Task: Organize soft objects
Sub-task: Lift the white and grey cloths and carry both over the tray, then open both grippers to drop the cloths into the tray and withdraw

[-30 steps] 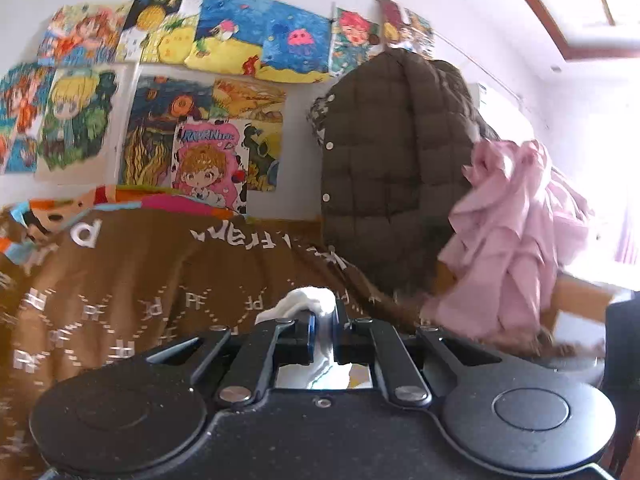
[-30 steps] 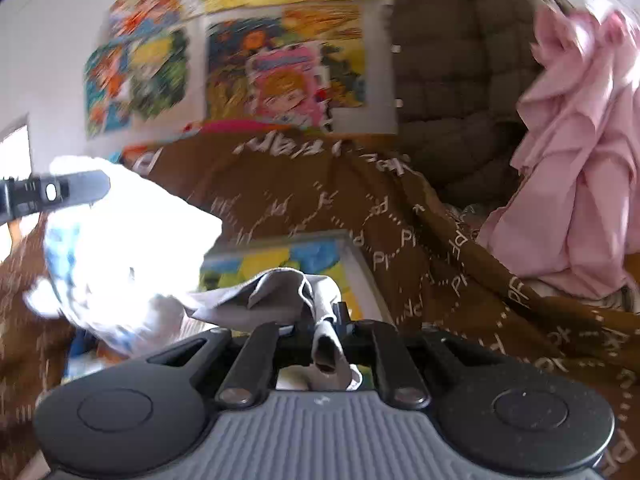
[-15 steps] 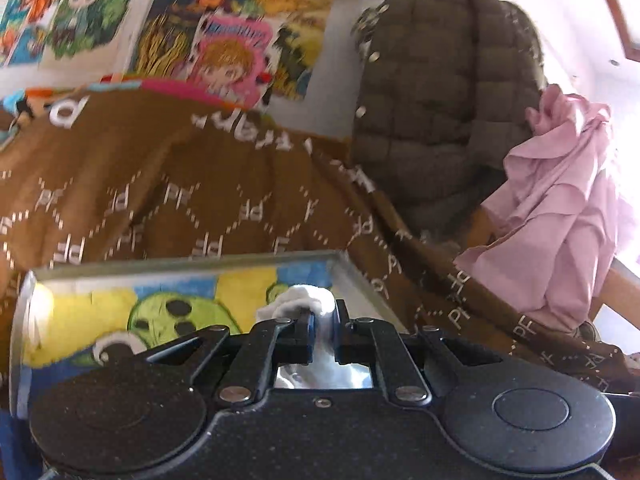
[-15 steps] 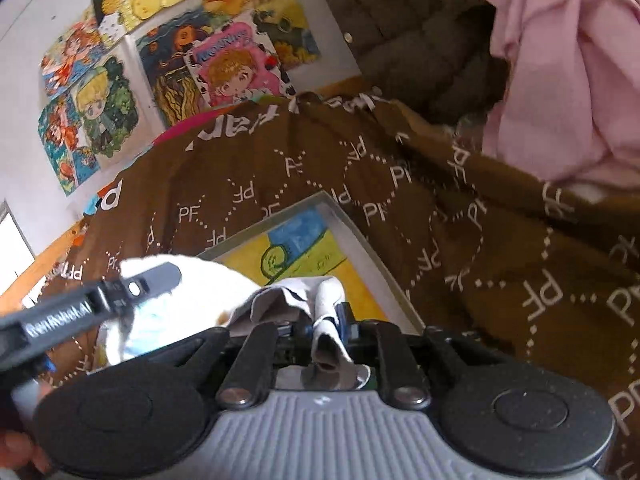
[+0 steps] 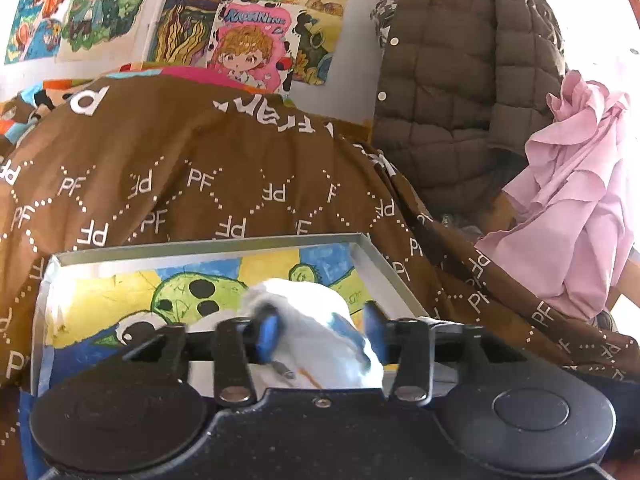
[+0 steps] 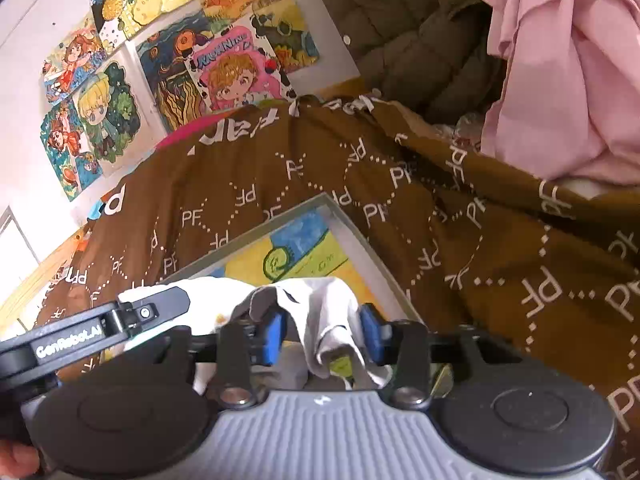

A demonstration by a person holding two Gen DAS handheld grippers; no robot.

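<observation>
Here the landmark is the shallow grey tray (image 5: 208, 247) with a painted cartoon floor, lying on a brown blanket (image 5: 192, 176) printed with white letters. At the tray's left side, in the right wrist view, the left claw (image 6: 132, 312) reaches in over a white cloth (image 6: 216, 296). In its own view the left claw (image 5: 320, 326) has its blue pads (image 5: 269, 330) parting, and the white cloth with blue marks (image 5: 316, 320) sits loosely between them over the tray's near edge; the left pad looks to brush it, the right stands clear. Further right over the tray, the right claw (image 6: 322, 332) is also spreading its pads (image 6: 274, 336), with a grey-white cloth (image 6: 324, 312) draped between them and hanging down inside the tray's right half. Behind the tray, drawings (image 5: 252, 44) cover the wall. To the tray's right, beyond the blanket, hangs a brown quilted jacket (image 5: 460, 80), and right of that a pink garment (image 5: 576, 216).
</observation>
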